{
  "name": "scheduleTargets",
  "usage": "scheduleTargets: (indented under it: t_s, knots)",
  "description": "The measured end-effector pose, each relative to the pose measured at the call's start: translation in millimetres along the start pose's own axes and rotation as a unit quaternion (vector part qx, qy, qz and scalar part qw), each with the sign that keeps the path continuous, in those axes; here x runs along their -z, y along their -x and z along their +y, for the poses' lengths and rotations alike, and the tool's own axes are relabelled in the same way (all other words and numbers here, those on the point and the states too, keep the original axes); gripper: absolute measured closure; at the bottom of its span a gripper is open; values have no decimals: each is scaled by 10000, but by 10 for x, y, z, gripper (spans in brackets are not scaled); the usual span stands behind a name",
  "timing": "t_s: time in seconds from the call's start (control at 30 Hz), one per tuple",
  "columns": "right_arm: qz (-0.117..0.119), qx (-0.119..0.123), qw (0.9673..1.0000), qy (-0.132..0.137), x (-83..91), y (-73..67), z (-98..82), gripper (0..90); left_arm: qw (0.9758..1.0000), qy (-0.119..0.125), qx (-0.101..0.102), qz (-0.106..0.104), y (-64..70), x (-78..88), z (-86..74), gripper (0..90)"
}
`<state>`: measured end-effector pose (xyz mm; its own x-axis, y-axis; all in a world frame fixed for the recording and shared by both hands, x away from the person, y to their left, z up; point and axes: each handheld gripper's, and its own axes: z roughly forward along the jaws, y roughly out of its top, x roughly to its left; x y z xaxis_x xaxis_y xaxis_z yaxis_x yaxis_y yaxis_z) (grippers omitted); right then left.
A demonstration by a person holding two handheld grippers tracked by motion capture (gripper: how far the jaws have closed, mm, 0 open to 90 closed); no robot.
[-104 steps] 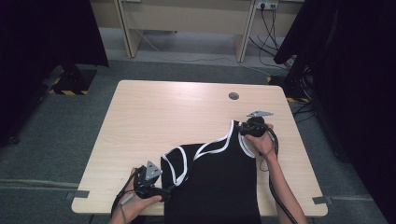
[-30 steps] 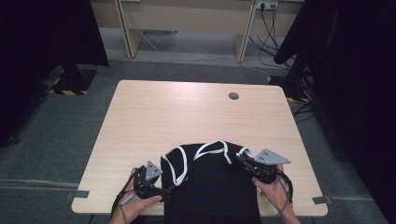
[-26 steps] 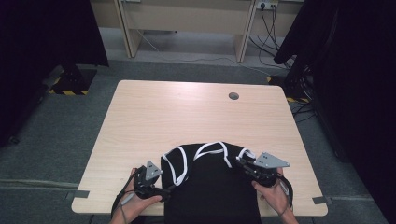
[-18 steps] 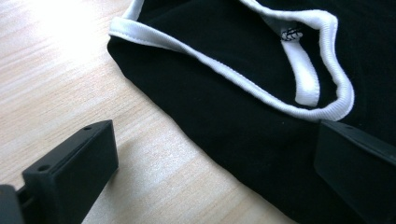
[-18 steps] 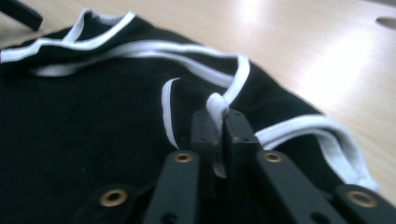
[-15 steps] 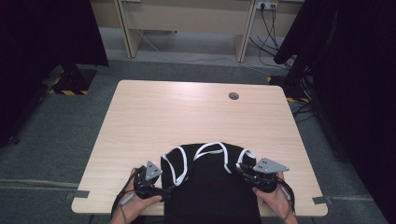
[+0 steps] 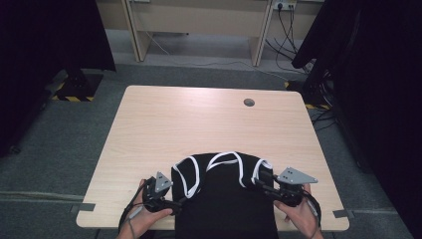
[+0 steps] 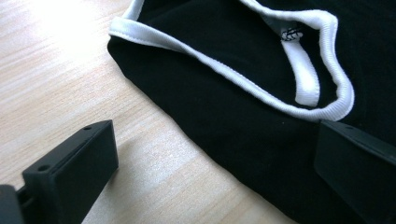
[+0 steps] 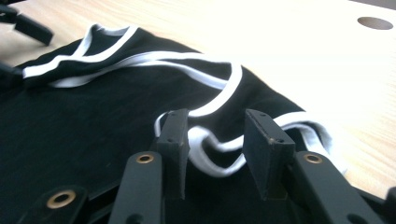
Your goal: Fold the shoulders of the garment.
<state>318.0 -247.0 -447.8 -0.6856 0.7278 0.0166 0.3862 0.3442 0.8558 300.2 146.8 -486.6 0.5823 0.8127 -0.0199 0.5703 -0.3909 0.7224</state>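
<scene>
Label tab (image 8: 291, 33) inside white collar, left claw view; hole (image 7: 249, 102), high view

Tank top (image 7: 224, 199): lay on the table (image 7: 199, 124), at its near edge, hanging over.
Left gripper (image 7: 166, 201): at its left edge.
Right gripper (image 7: 263, 180): over its right shoulder strap (image 9: 224, 154).
Cable hole (image 7: 249, 102): far behind.

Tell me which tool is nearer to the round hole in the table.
Right. The right tool sits at the garment's right edge, below the hole; the left tool is farther off, at the garment's left edge.
</scene>
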Motion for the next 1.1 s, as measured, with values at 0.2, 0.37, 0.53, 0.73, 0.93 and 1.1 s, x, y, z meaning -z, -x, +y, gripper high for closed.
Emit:
scheduleTargets:
  t_s: [0.2,0.37,0.53,0.73,0.93,1.1]
  knots:
    - [-100,-60,9999,-93,-204,63,129,586,10000,0,-1,0,0,0,0,0]
    - [-74,-8,9994,-333,-367,81,122,586,10000,-1,0,0,0,0,0,0]
    - [-30,66,9987,-500,-355,64,32,585,10000,0,0,0,0,0,0,0]
    - [-42,162,9973,-712,-335,41,-59,569,10000,0,0,-1,0,0,0,0]
    - [-109,261,9955,-901,-390,15,-103,544,10000,-1,-1,0,0,0,0,0]
    - [-144,108,9957,-907,-369,26,-84,471,10000,-1,1,-2,0,1,0,0]
